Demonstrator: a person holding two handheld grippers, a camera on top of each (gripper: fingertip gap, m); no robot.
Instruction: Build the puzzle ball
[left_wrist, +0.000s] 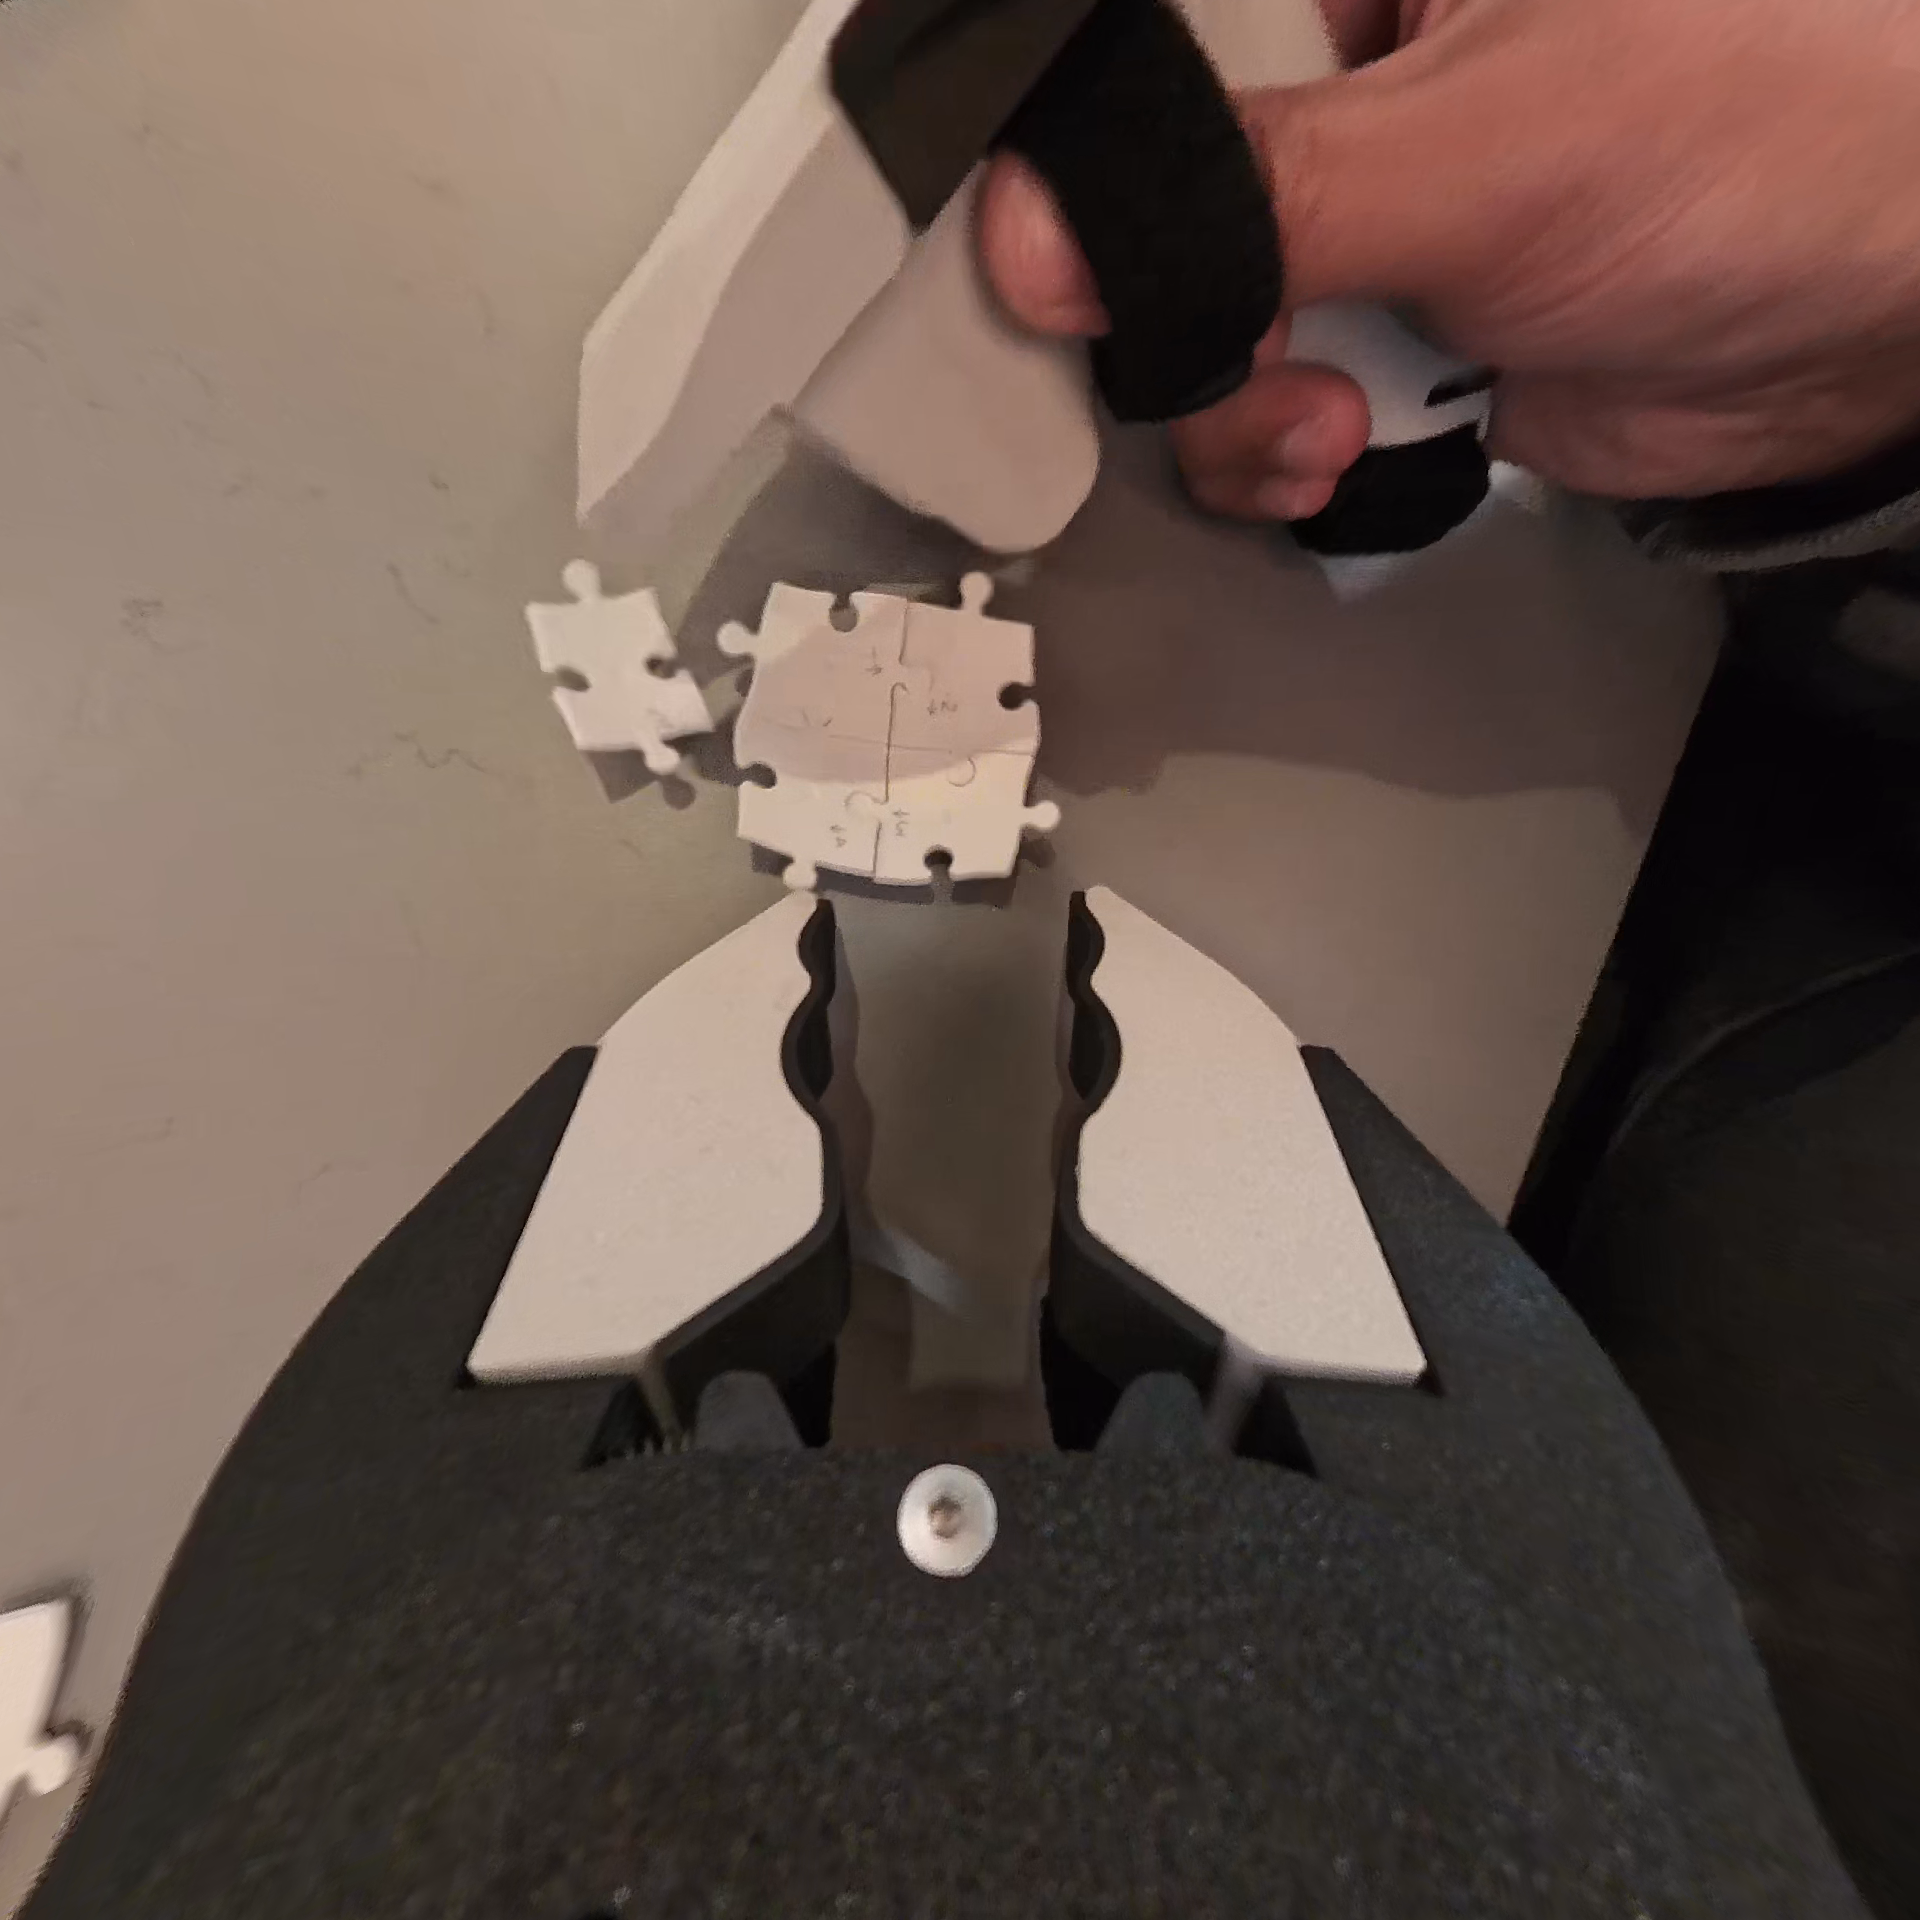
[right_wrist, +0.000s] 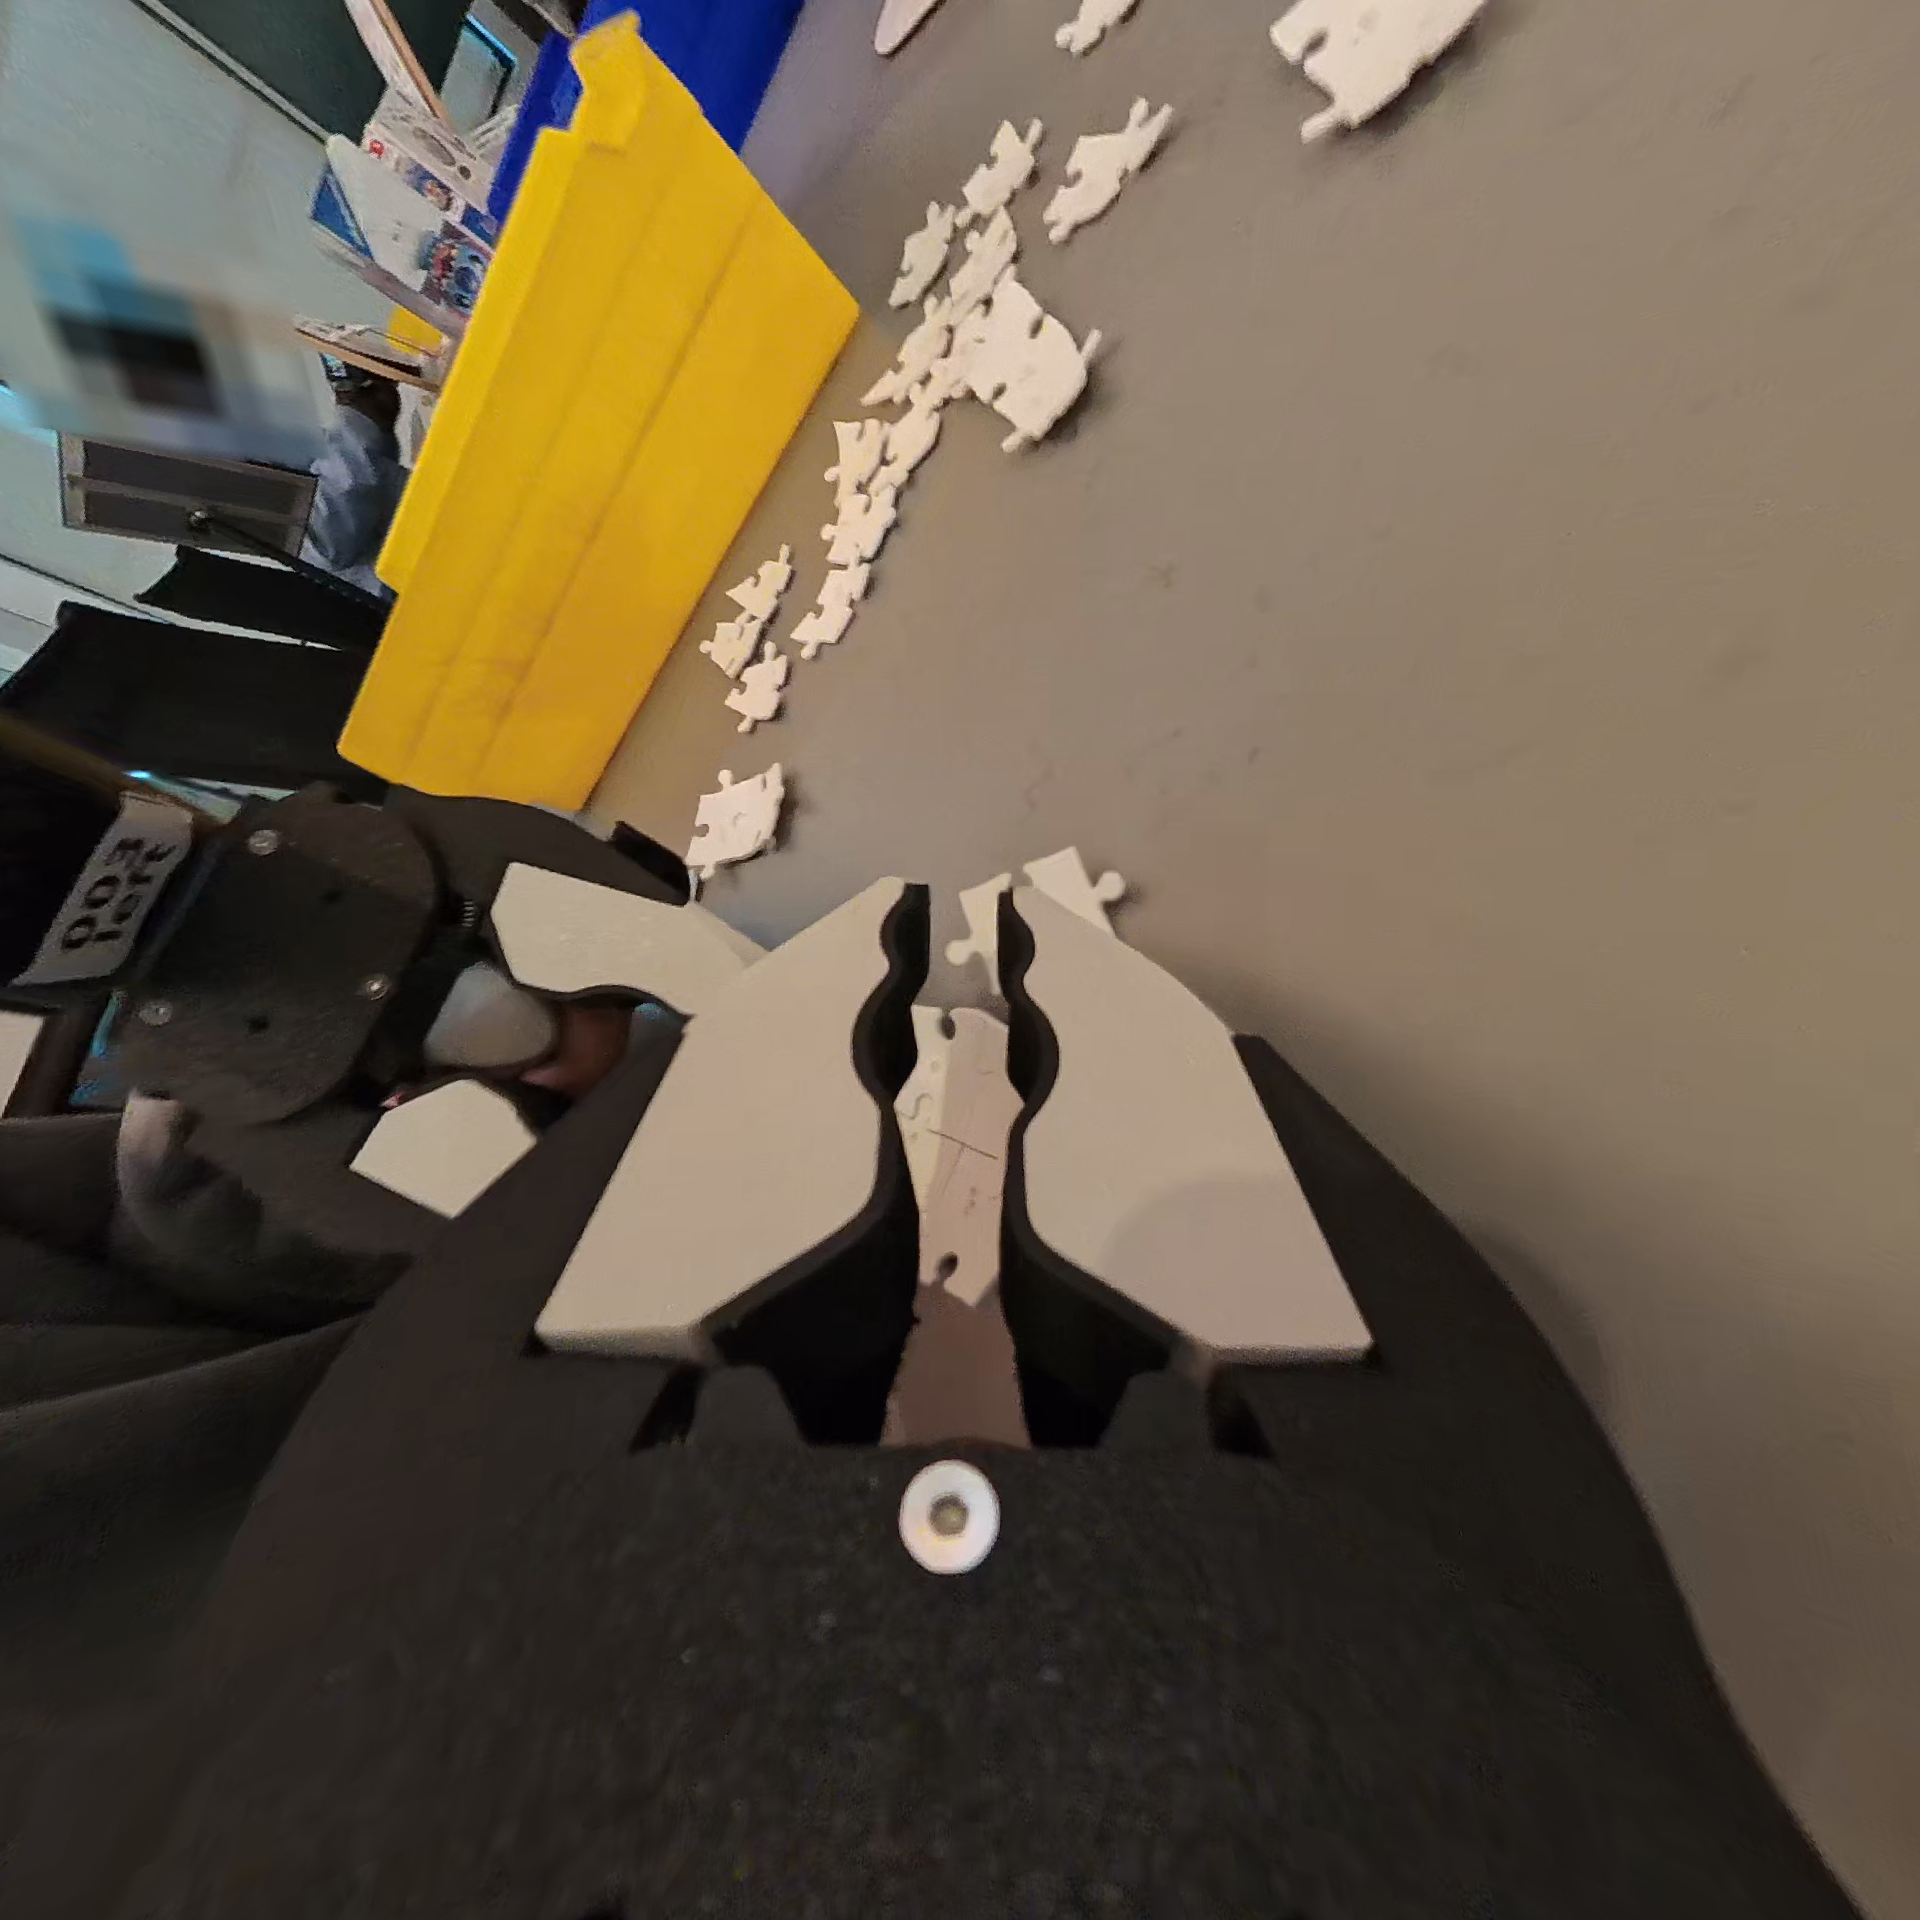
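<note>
Black housing fills the foreground of the left wrist view, and from it the left gripper (left_wrist: 951, 909) reaches forward with its jaws well apart and nothing between them. Just beyond its tips the four-piece curved puzzle section (left_wrist: 888, 738) hovers above the grey worktop (left_wrist: 260, 416), casting a shadow. A single loose piece (left_wrist: 613, 665) lies just beside it on the left. The right gripper (right_wrist: 961, 904) comes at the section from the far side; its jaws are narrowed, with the section between them, but I cannot tell whether they pinch it. A person's hand (left_wrist: 1558, 260) holds that gripper. Farther out, scattered white pieces (right_wrist: 935, 343) trail toward a yellow bin (right_wrist: 603, 457).
</note>
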